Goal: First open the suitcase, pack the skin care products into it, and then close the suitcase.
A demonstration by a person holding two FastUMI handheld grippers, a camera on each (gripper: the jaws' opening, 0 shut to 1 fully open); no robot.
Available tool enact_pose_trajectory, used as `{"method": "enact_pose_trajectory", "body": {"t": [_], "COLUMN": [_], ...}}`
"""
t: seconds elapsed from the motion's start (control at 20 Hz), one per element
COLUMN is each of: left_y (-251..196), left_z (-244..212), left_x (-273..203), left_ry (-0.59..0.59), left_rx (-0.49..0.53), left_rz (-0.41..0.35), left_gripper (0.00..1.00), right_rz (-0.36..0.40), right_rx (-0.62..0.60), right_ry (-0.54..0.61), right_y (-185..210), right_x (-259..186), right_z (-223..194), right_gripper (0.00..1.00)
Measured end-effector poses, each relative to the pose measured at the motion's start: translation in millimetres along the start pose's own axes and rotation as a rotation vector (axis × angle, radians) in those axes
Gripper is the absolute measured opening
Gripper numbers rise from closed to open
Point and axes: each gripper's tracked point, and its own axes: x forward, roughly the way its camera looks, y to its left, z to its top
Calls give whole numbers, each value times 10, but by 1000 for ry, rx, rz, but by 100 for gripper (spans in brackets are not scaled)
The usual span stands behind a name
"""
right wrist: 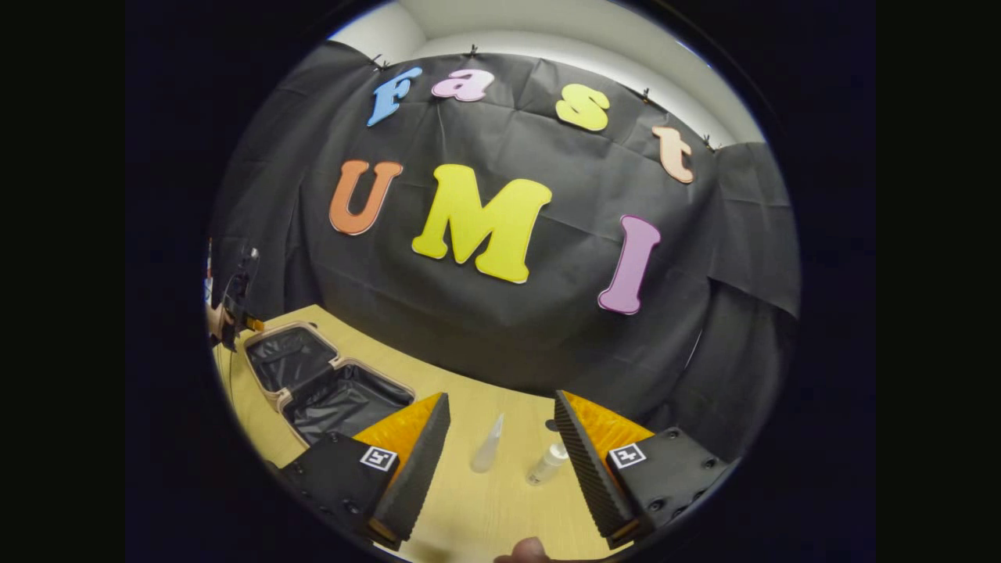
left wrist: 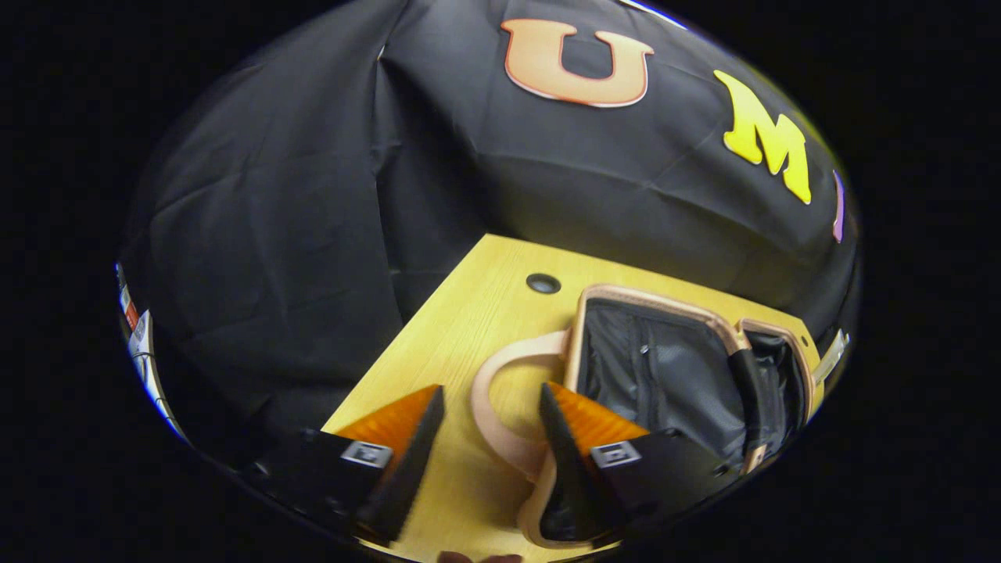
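**Suitcase open on table, both grippers wide open and empty, two bottles waiting**

Left gripper (left wrist: pixel 489 438): fingers spread wide, nothing between them but bare table and part of the pink handle loop (left wrist: pixel 500 407). Looks down at a slant over the table. Right-hand finger (left wrist: pixel 565 461) overlaps the suitcase's near rim in the picture; contact cannot be told. Left-hand finger is over bare wood. A fingertip of the holding hand (left wrist: pixel 477 557) peeks in at the bottom edge.

Suitcase (left wrist: pixel 665 367): lies flat and open on the wooden table (left wrist: pixel 469 313), pink shell rim, dark grey lining, both halves up. Zip pocket visible in the near half. Nothing seen inside. A round dark grommet (left wrist: pixel 543 283) sits in the table top beyond the handle.

Right gripper (right wrist: pixel 500 461): also wide open, holds nothing, aimed low and forward across the table. Between its fingers in the picture, farther off on the table, two skin care items: a clear bottle with pointed cap (right wrist: pixel 486 446), and a small clear bottle with white cap (right wrist: pixel 547 463), just beside each other, both apart from the fingers. Thumb tip (right wrist: pixel 528 550) at the bottom edge.

From the right gripper view the open suitcase (right wrist: pixel 328 387) sits well to the left of the bottles, with the other gripper (right wrist: pixel 235 313) and its holding hand at the suitcase's far-left end.
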Motion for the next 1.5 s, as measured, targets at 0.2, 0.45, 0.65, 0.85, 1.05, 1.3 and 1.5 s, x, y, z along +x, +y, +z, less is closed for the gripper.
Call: {"method": "enact_pose_trajectory", "body": {"t": [0.2,0.45,0.65,0.85,1.05,1.3,1.5], "left_y": [-692,-2052,-3214,-4362,-5327,-6047,-6305], "left_z": [499,657,576,139,-394,-867,-1106], "left_x": [-688,-1426,-1867,-1938,-1849,-1415,-996], "left_ry": [-136,-219,-290,-258,-204,-155,-123], "left_rx": [49,50,60,129,208,252,265], "left_rz": [-12,-87,-155,-294,-429,-499,-496], "left_gripper": [98,98,98,98,98,98,99], "right_rz": [-19,-16,-41,-78,-104,-136,-165], "right_rx": [72,122,135,156,144,104,107], "right_ry": [5,-1,13,45,83,150,211], "right_y": [-219,-562,-980,-1359,-1662,-1985,-2215], "right_x": [17,-82,-208,-265,-317,-406,-417], "right_z": [-104,-310,-555,-750,-938,-1211,-1419], "right_gripper": [78,80,80,80,80,80,80]}}
